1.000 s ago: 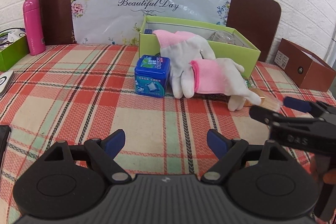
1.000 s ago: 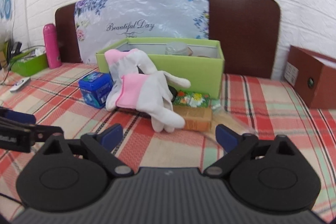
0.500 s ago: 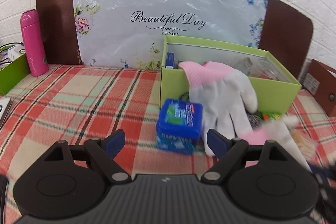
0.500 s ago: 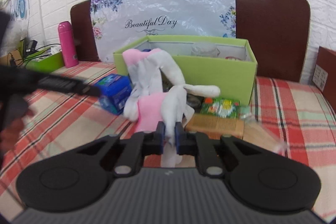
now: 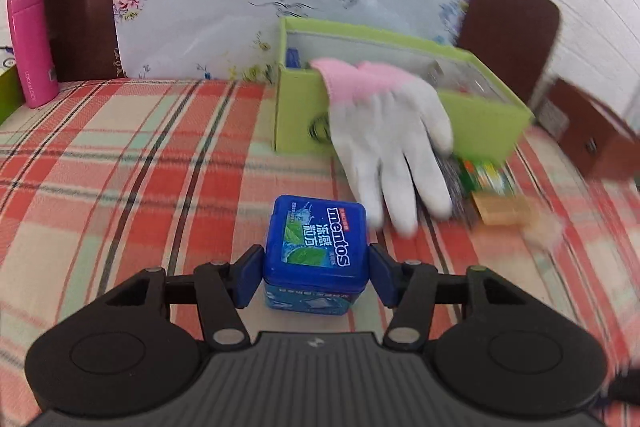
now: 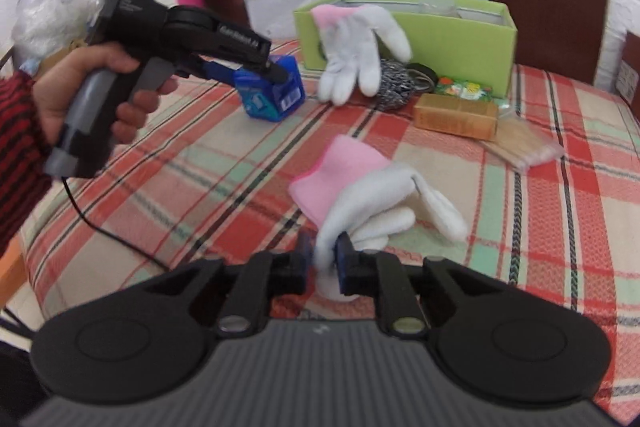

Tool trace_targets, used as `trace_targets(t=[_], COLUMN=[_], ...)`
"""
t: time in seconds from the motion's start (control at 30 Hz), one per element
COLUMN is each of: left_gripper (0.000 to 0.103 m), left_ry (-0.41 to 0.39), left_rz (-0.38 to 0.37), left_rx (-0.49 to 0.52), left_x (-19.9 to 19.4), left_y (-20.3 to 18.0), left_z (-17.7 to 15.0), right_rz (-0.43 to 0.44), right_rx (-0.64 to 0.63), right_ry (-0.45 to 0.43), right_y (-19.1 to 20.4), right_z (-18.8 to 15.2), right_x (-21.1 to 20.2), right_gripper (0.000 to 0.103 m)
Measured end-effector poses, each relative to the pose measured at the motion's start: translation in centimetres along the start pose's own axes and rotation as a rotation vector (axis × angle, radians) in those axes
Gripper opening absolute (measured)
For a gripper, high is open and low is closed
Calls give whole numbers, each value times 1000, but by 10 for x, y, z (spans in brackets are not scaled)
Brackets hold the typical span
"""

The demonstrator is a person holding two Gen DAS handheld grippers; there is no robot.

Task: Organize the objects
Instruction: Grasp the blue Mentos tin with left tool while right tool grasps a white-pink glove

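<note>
A blue Mentos box (image 5: 316, 239) stands on the plaid tablecloth between the pads of my left gripper (image 5: 316, 279). The jaws are closing, and both pads lie against the box's sides. The right wrist view shows that left gripper (image 6: 260, 75) around the box (image 6: 276, 99). My right gripper (image 6: 323, 261) has a white fingertip of a pink-cuffed glove (image 6: 360, 195) between its pads while its jaws are opening slightly. The glove lies flat on the cloth. A second glove (image 5: 384, 131) hangs over the front wall of the green box (image 5: 480, 119).
By the green box (image 6: 452, 39) lie a steel scourer (image 6: 394, 83), a green packet (image 6: 464, 89), a tan box (image 6: 456, 115) and a bag of wooden sticks (image 6: 520, 147). A pink bottle (image 5: 30, 43) stands far left and a brown box (image 5: 592, 143) far right. A hand (image 6: 80, 87) holds the left gripper.
The left gripper came up to the blue box and narrowed around it. The right gripper shut on a glove finger and pulled that glove off the pile toward the near edge.
</note>
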State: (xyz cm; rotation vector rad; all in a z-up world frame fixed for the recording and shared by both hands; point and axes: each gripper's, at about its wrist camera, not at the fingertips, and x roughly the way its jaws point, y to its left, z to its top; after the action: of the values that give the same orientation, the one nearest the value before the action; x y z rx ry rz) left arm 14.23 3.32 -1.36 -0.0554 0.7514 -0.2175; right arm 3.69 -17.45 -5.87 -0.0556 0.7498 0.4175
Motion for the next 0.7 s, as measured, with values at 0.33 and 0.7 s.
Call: trace_targets(t=[0.33,0.7], left_gripper=[71,70], left_ry=[-5,1], left_rz=[-14,33], left_rx=[39,22], left_x=[-41,-22], left_y=[-14,-11], left_z=[-55,-51], right_rz=[-137,-39], right_rx=[-94,-56], right_ry=[-56,-36], right_y=[-6,-13], right_z=[16,20], right_x=[8,33], right_gripper=[82,62])
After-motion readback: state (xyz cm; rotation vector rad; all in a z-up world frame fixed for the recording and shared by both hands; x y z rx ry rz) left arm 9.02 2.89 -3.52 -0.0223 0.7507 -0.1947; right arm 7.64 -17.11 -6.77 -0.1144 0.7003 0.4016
